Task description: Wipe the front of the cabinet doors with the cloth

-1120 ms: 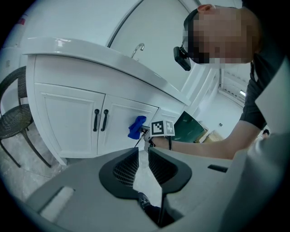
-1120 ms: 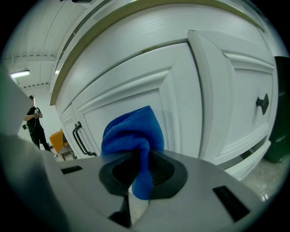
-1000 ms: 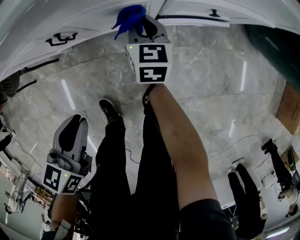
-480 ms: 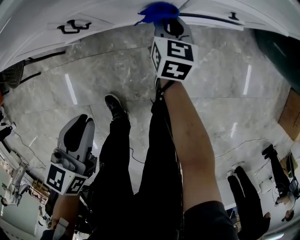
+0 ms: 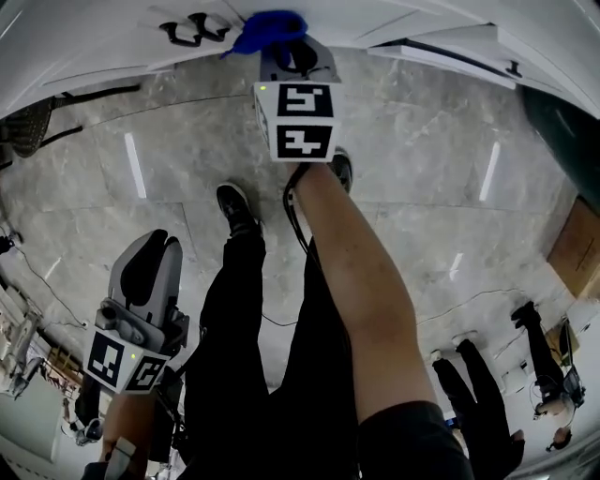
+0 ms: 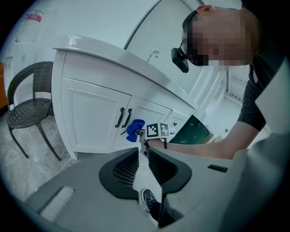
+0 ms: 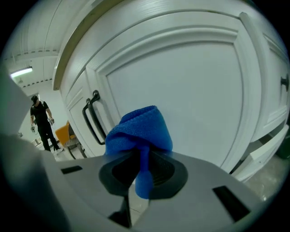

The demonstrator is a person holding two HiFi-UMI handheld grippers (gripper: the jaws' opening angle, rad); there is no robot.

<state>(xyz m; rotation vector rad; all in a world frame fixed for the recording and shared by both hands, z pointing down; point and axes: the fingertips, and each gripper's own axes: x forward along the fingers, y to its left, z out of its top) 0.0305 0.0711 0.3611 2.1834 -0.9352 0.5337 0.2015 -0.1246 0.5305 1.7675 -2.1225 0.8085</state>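
A blue cloth (image 5: 270,28) is bunched in my right gripper (image 5: 281,42), which is shut on it and holds it against the white cabinet door (image 5: 112,37) at the top of the head view. In the right gripper view the cloth (image 7: 140,131) pokes out of the right gripper (image 7: 142,165) in front of a flat door panel (image 7: 181,99), right of the black handles (image 7: 93,120). My left gripper (image 5: 155,246) hangs low at the left, away from the cabinet. The left gripper (image 6: 143,158) is shut and holds nothing; its view shows the cloth (image 6: 134,129) beside the handles (image 6: 123,118).
A dark wicker chair (image 6: 27,104) stands left of the cabinet. The person's legs and shoes (image 5: 234,211) are on the marble floor (image 5: 422,159). A dark green object (image 5: 562,122) sits at the right. Bystanders (image 5: 539,347) stand further back.
The right gripper swung right with the cloth, then came back left along the door, ending closer to the black handles. The left gripper has barely moved.
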